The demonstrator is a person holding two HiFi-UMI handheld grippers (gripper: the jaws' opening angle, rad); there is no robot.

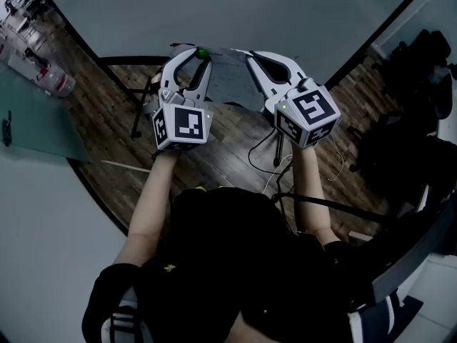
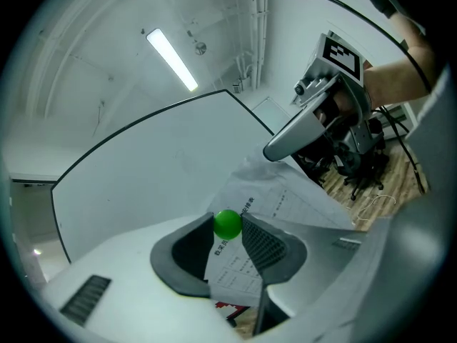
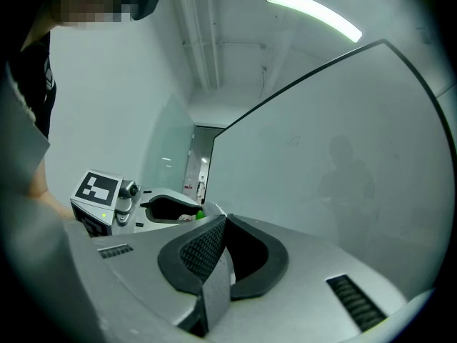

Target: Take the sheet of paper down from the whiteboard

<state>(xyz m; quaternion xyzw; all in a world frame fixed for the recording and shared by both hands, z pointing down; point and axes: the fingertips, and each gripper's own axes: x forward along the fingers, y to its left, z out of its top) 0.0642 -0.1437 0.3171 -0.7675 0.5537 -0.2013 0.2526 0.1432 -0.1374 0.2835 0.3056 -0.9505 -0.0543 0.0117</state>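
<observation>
The sheet of paper (image 1: 227, 77) hangs on the whiteboard (image 1: 214, 13), printed with tables and partly lifted away. A small green ball magnet (image 1: 203, 52) sits at its top left corner. My left gripper (image 1: 202, 56) is shut on that green magnet (image 2: 228, 224), which shows between the pads with the paper (image 2: 285, 202) behind it. My right gripper (image 1: 250, 54) is shut on the paper's top right corner. In the right gripper view, the paper edge (image 3: 214, 291) runs between the closed pads of the right gripper (image 3: 223, 224). Both grippers point level at the board.
Below the board are its dark stand legs (image 1: 139, 113), a small tripod (image 1: 278, 148) and loose cables on the wood floor. Dark office chairs (image 1: 421, 120) crowd the right. A glass table with a bottle (image 1: 53, 83) stands at the left.
</observation>
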